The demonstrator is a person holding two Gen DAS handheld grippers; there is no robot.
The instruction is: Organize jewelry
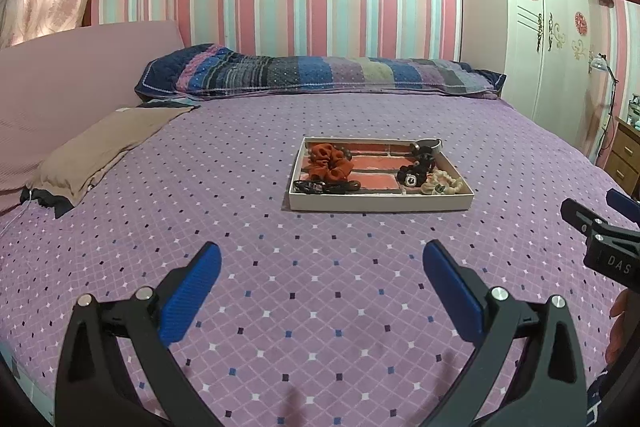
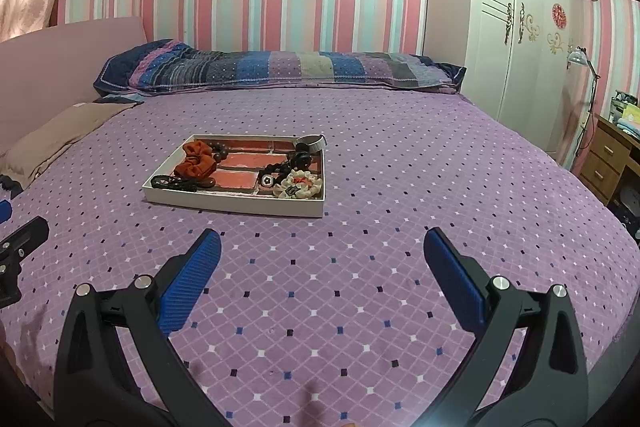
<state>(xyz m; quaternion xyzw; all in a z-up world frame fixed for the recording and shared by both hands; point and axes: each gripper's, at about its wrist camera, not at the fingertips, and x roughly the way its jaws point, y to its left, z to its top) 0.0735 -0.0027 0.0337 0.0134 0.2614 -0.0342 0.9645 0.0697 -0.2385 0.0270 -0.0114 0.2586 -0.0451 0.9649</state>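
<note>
A shallow white tray (image 1: 380, 203) (image 2: 236, 207) with a brick-pattern floor lies on the purple bedspread. In it are an orange scrunchie (image 1: 330, 163) (image 2: 197, 159), a cream scrunchie (image 1: 444, 183) (image 2: 300, 183), a black watch (image 1: 412, 175) (image 2: 267, 178), a dark bead bracelet (image 1: 324, 187) (image 2: 180, 183) and a silver band (image 1: 430, 143) (image 2: 312, 142) at the far right corner. My left gripper (image 1: 322, 259) hovers open short of the tray, nothing between its blue pads. My right gripper (image 2: 322, 247) is open too, right of the tray and nearer than it.
A striped pillow (image 1: 320, 73) lies at the head of the bed and a tan pillow (image 1: 104, 147) at the left. A white wardrobe (image 2: 516, 39) and a wooden drawer unit (image 2: 608, 159) stand to the right. The right gripper's body (image 1: 600, 239) shows at the left view's right edge.
</note>
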